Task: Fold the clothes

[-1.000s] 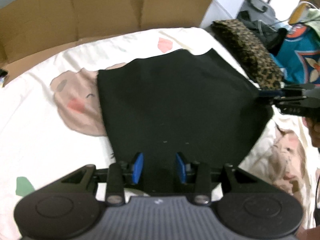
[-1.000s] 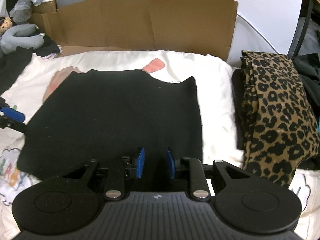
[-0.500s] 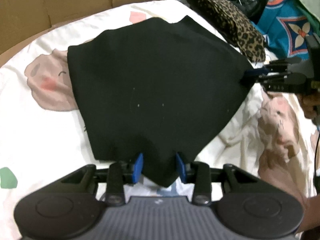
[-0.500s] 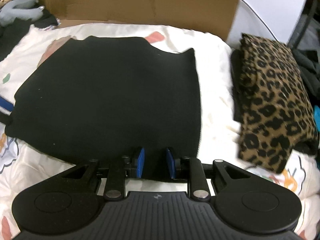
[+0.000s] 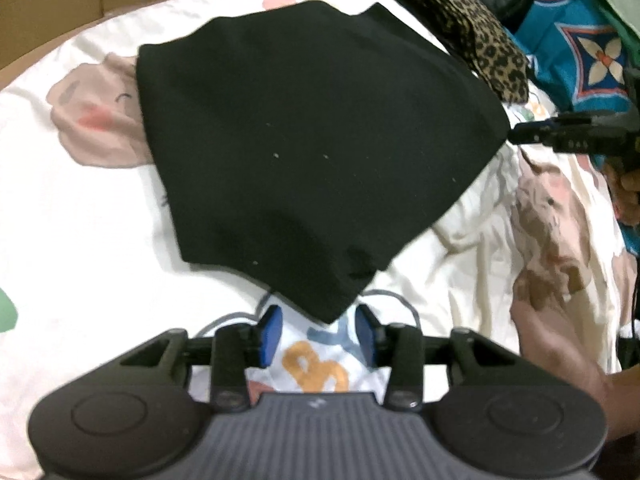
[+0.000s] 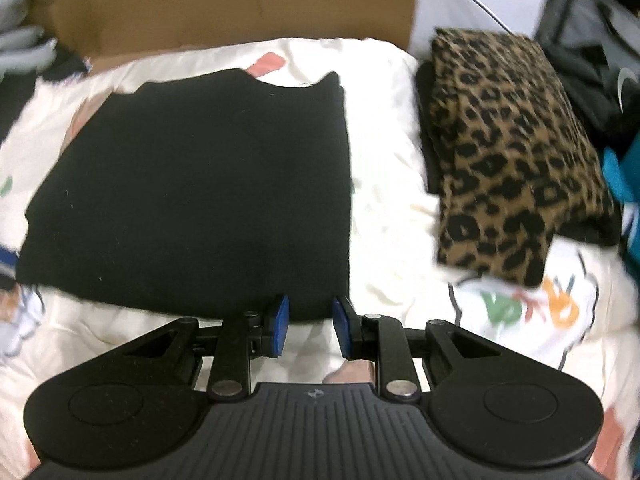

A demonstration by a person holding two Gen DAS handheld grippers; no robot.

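Cardboard stands behind a bed whose cartoon-printed sheet carries the work, with spare clothes heaped off to the right. Furthest left on that sheet, a pink cartoon face shows where a second ago the black garment still spread wider and hung between the two grippers. The garment now lies as a flat, doubled panel, its near left corner coming to a point just ahead of the left gripper. That is the main change: the left gripper's jaws are opening, and where the corner was pinched between the blue pads half a second ago, the cloth now barely reaches in between them, with the sheet's orange lettering showing through the gap — released, by the look of it. Moving right, the right gripper sits at the garment's other near corner; in its own view the hem runs right up to the blue pads, which stand part-way apart, and I cannot tell whether they are pinching the cloth or merely resting at its edge. From the left wrist view the same gripper touches the garment's right corner. Over the last second both hands have come down, so the fold has been laid onto the bed rather than held in the air. I judge this fold to be about finished, with the next step a smoothing or a further fold. Right of everything, the folded leopard-print garment lies apart from the black one — seemingly already done.
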